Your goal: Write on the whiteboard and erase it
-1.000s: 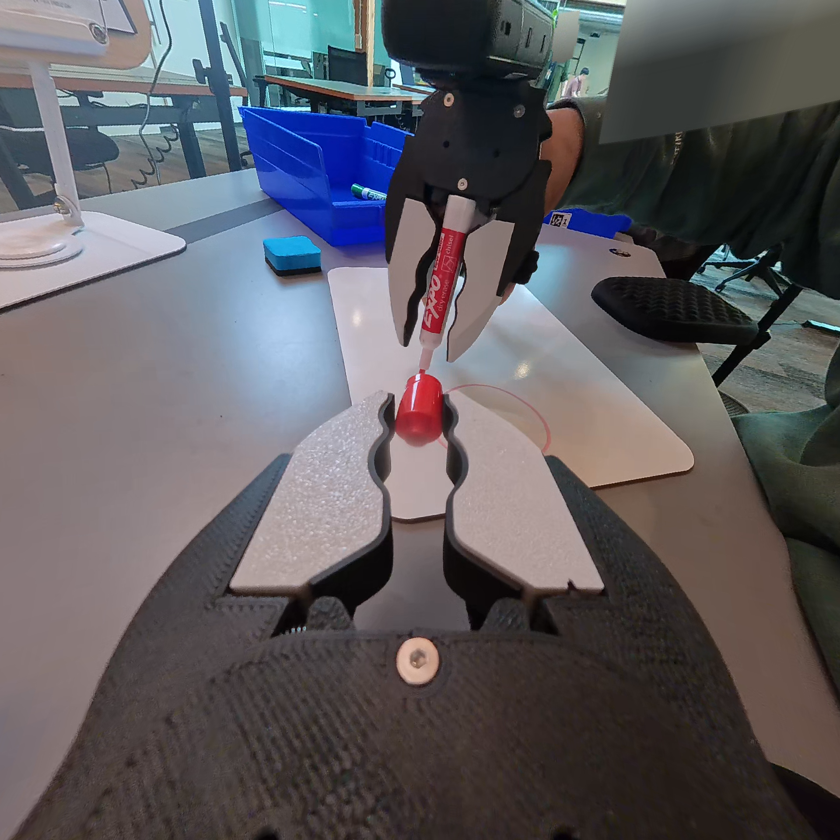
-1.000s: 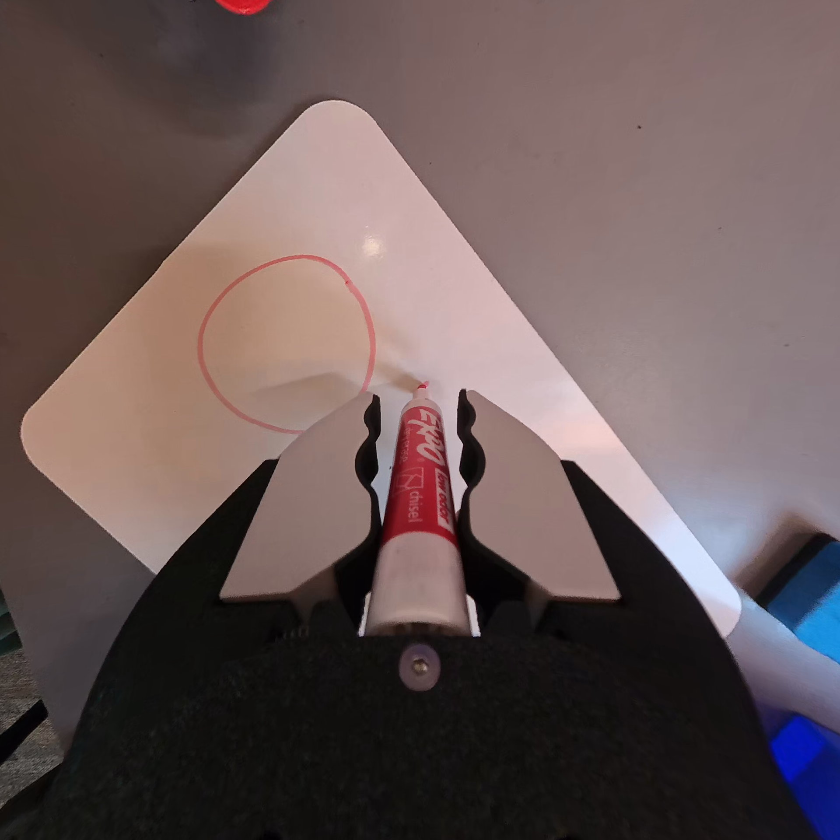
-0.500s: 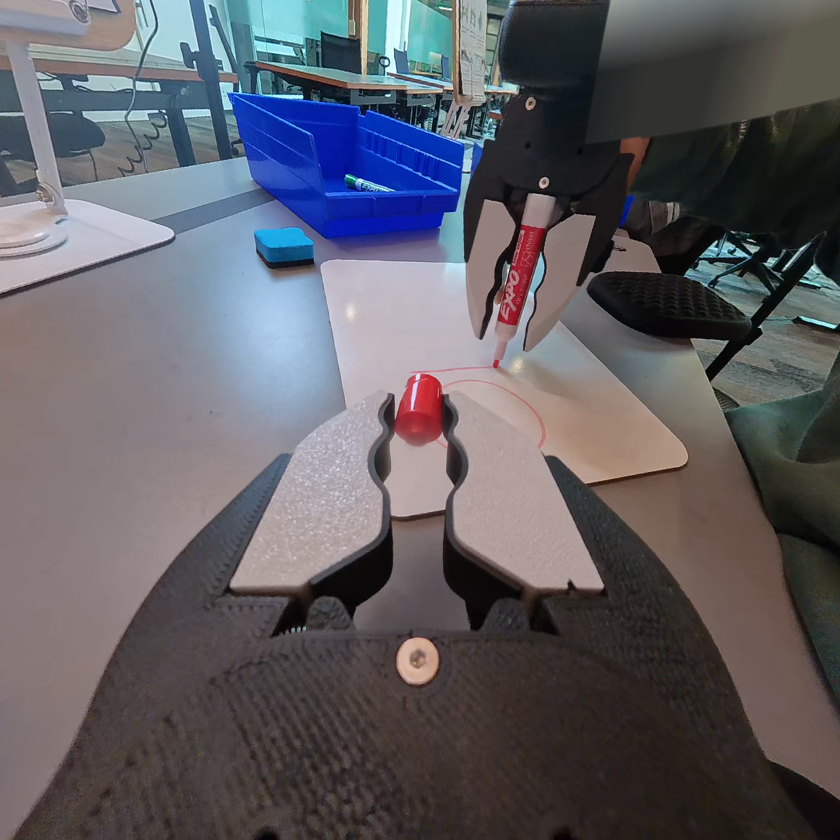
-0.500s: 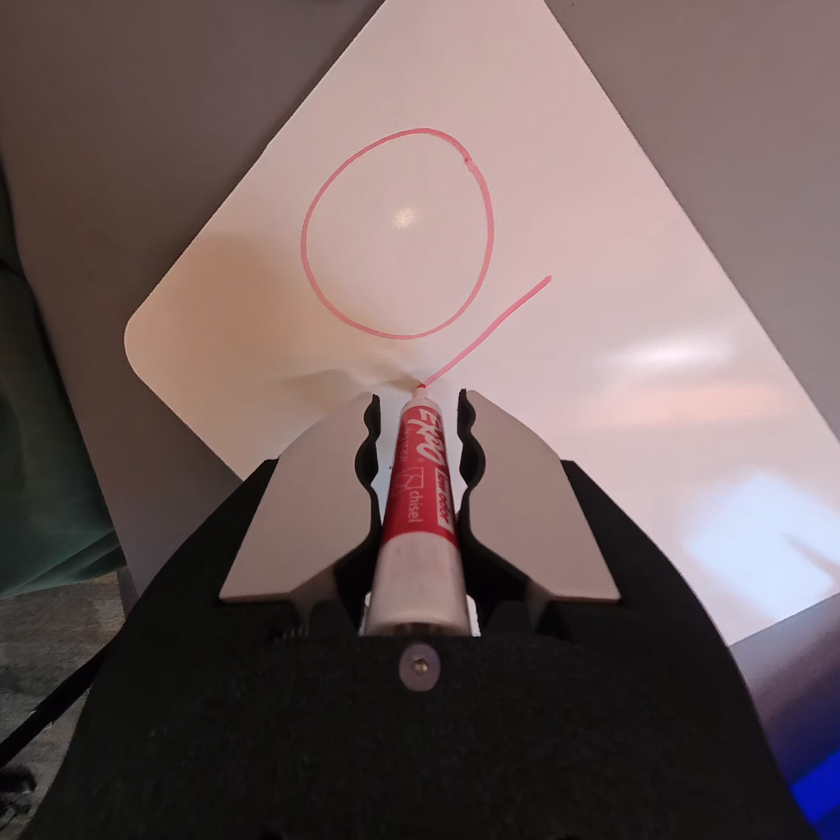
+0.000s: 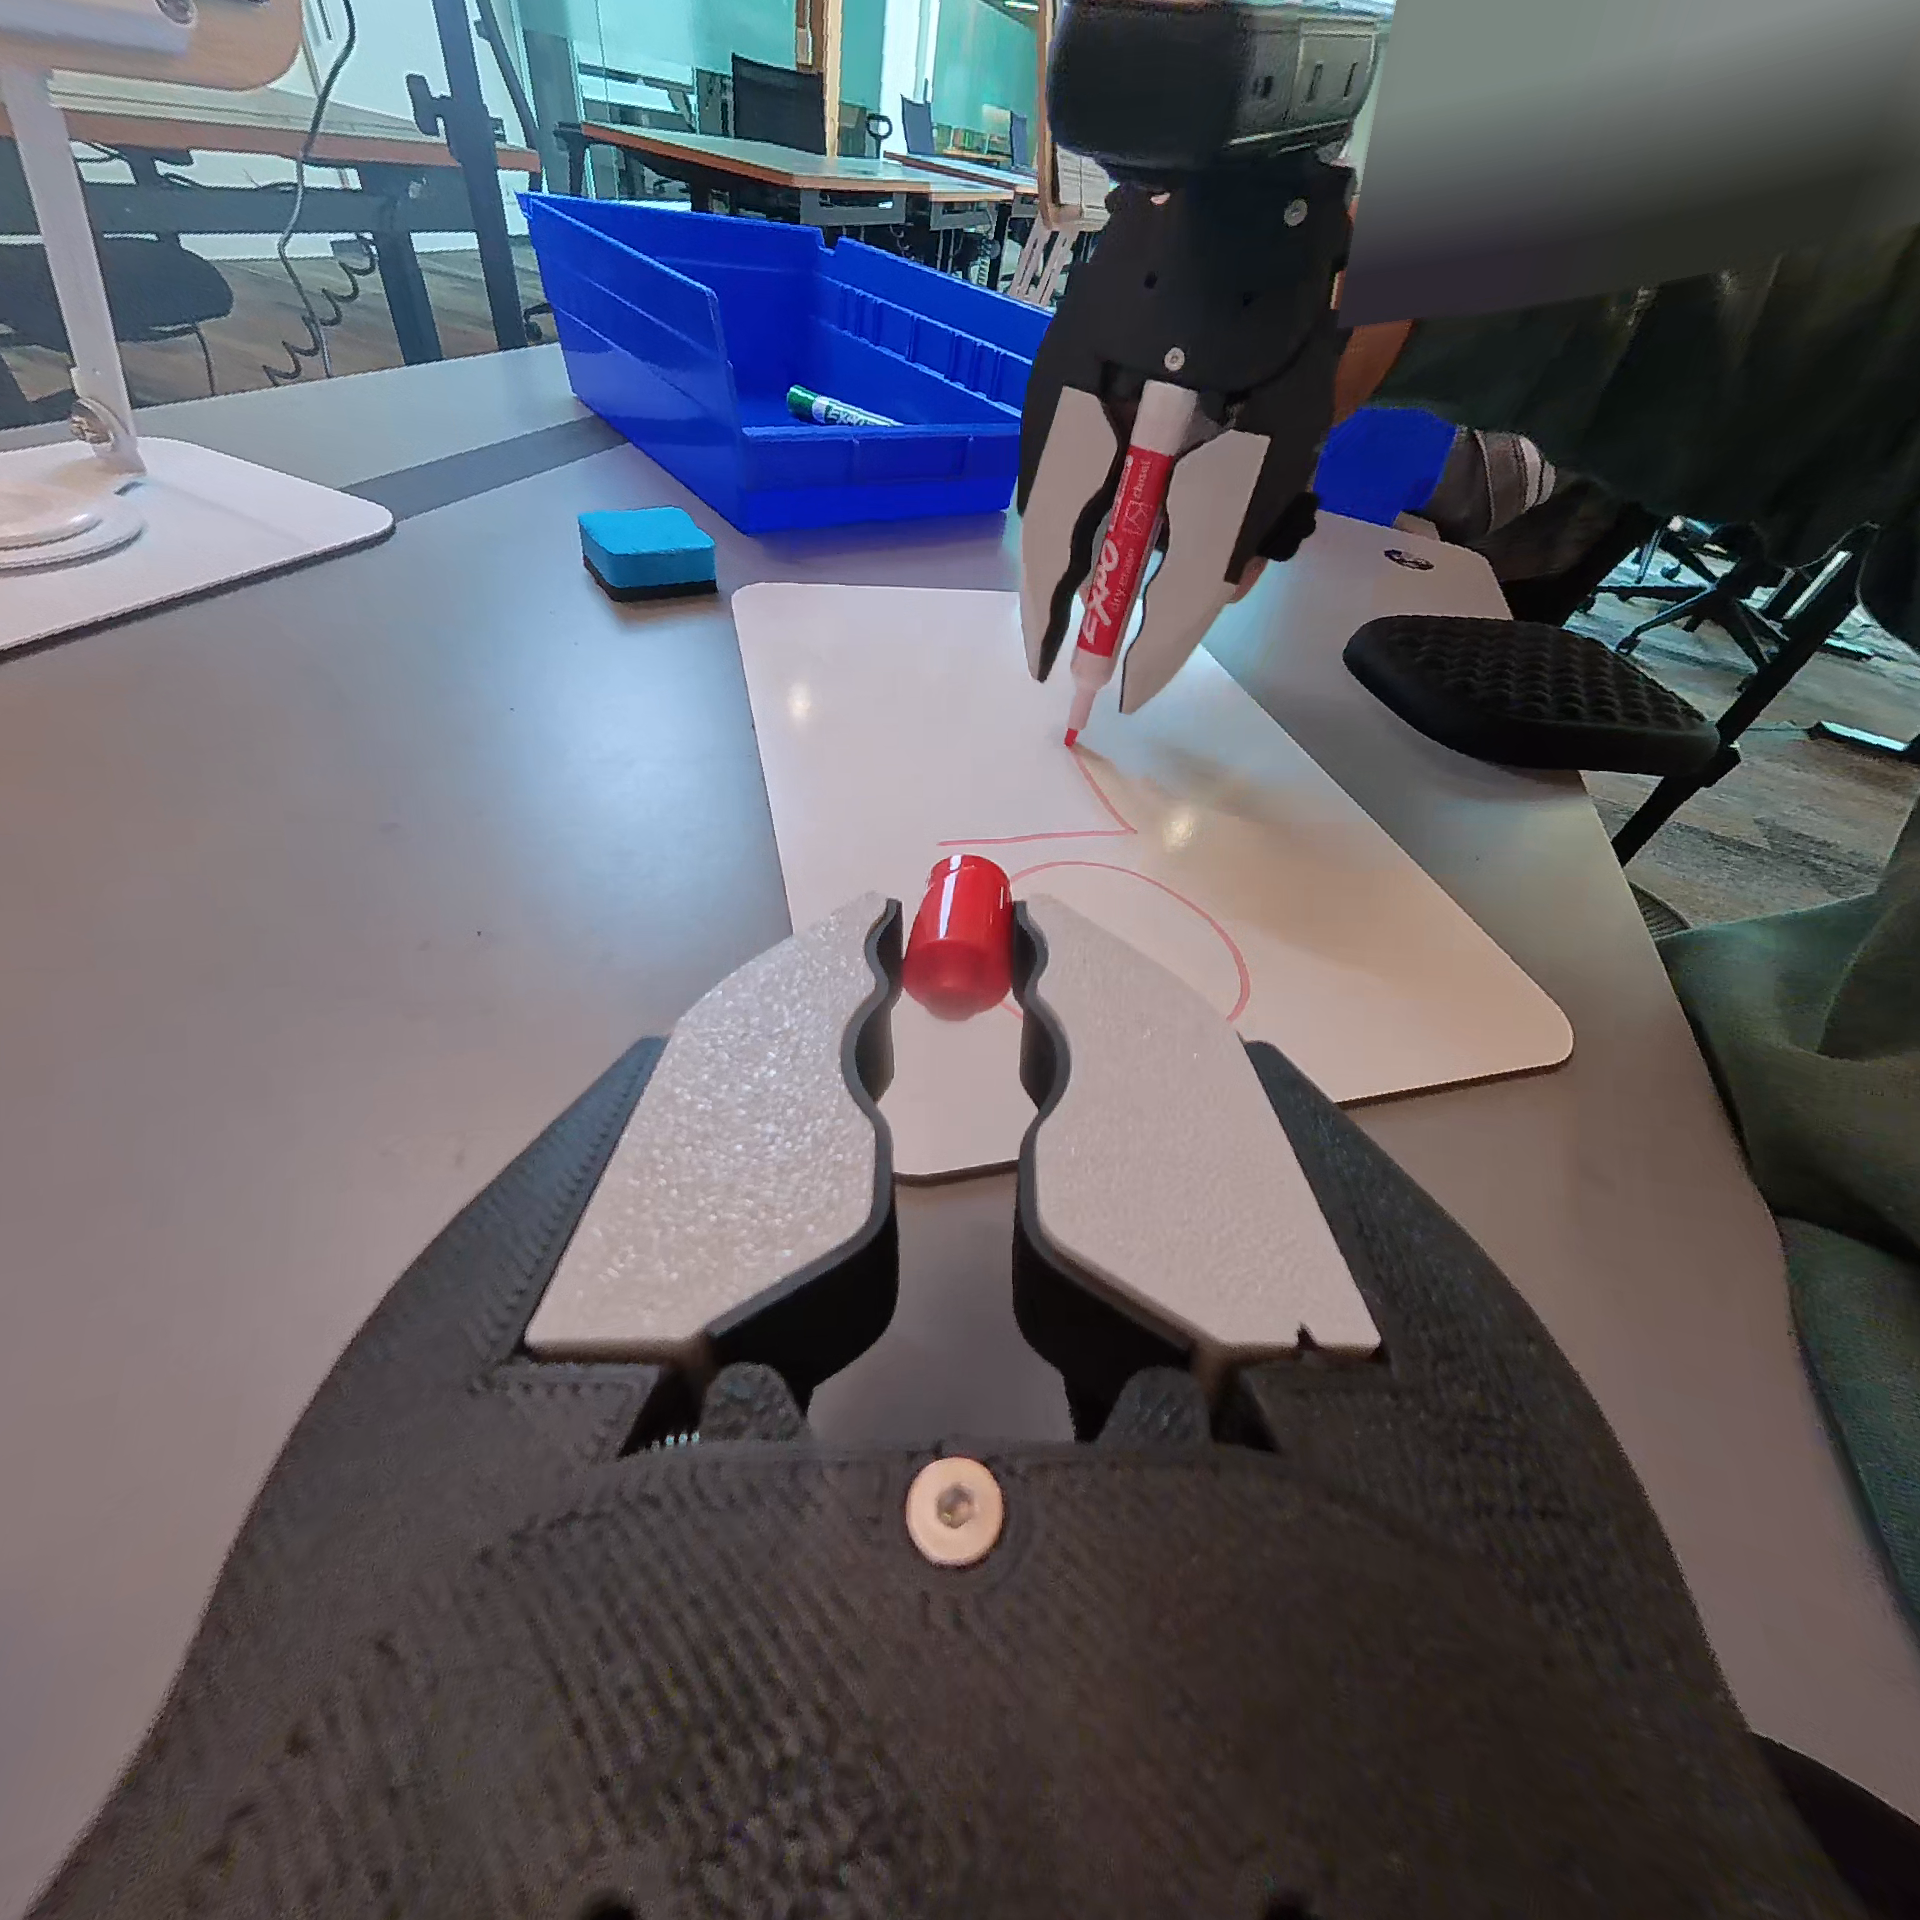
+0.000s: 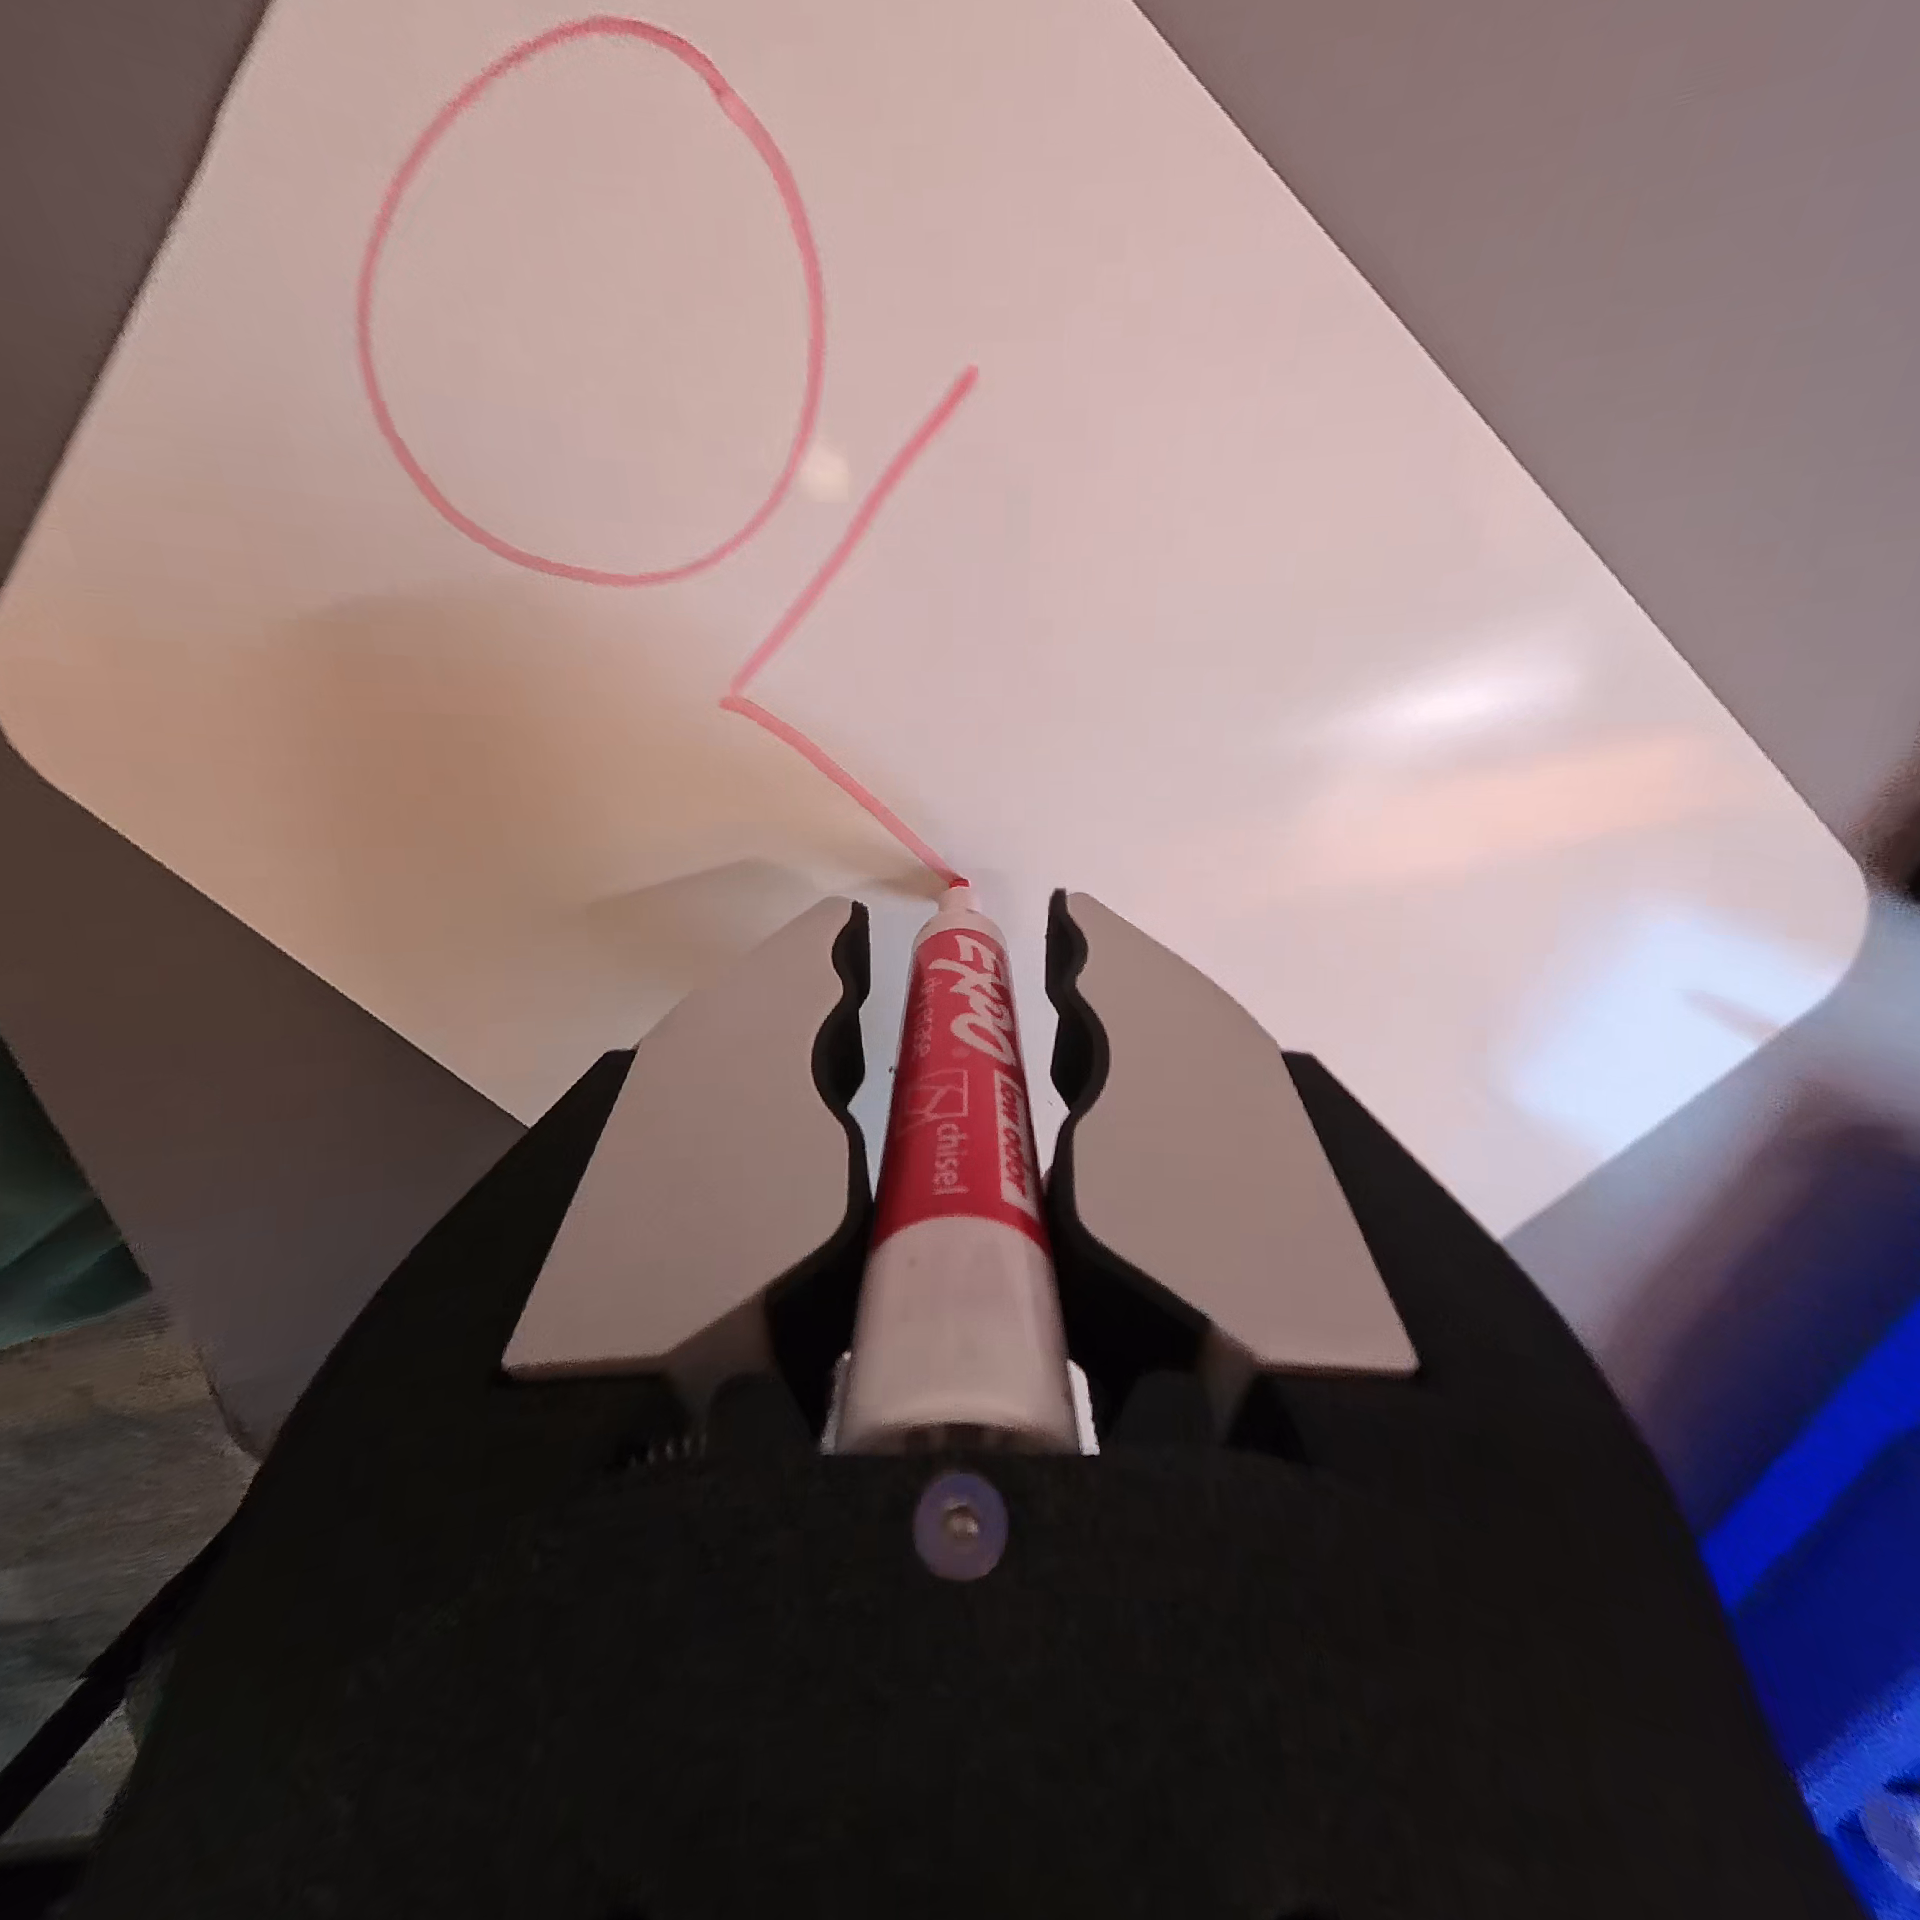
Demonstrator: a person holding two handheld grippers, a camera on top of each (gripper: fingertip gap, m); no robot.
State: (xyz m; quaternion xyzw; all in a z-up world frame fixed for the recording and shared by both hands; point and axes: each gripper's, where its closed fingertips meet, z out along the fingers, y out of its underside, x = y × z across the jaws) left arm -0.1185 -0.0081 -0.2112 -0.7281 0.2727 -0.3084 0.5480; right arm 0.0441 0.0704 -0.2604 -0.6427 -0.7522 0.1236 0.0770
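A white whiteboard [image 5: 935, 727] lies flat on the grey table; it also shows in the right wrist view [image 6: 1247, 520]. It bears a red circle [image 6: 582, 312] and a red angled line [image 6: 831, 623]. My right gripper [image 6: 956, 914] is shut on a red marker [image 6: 961, 1122], whose tip touches the board at the line's end. The left wrist view shows that gripper [image 5: 1101, 686] and marker [image 5: 1117, 561] upright over the board. My left gripper [image 5: 951, 914] is shut on the red marker cap [image 5: 956, 951] and hovers low over the board's near end.
A blue eraser [image 5: 646, 551] lies left of the board's far end. A blue bin [image 5: 769, 353] behind it holds a green marker [image 5: 836, 408]. A white stand base [image 5: 156, 520] sits far left. A person's green sleeve [image 5: 1818, 987] and a black chair armrest [image 5: 1527, 691] are at right. Tip to tip, the grippers are about 20 cm apart.
My right gripper has drawn the marker across the board: a straight stroke beside the circle, then a turn into a second stroke. My left gripper kept the cap and barely moved.
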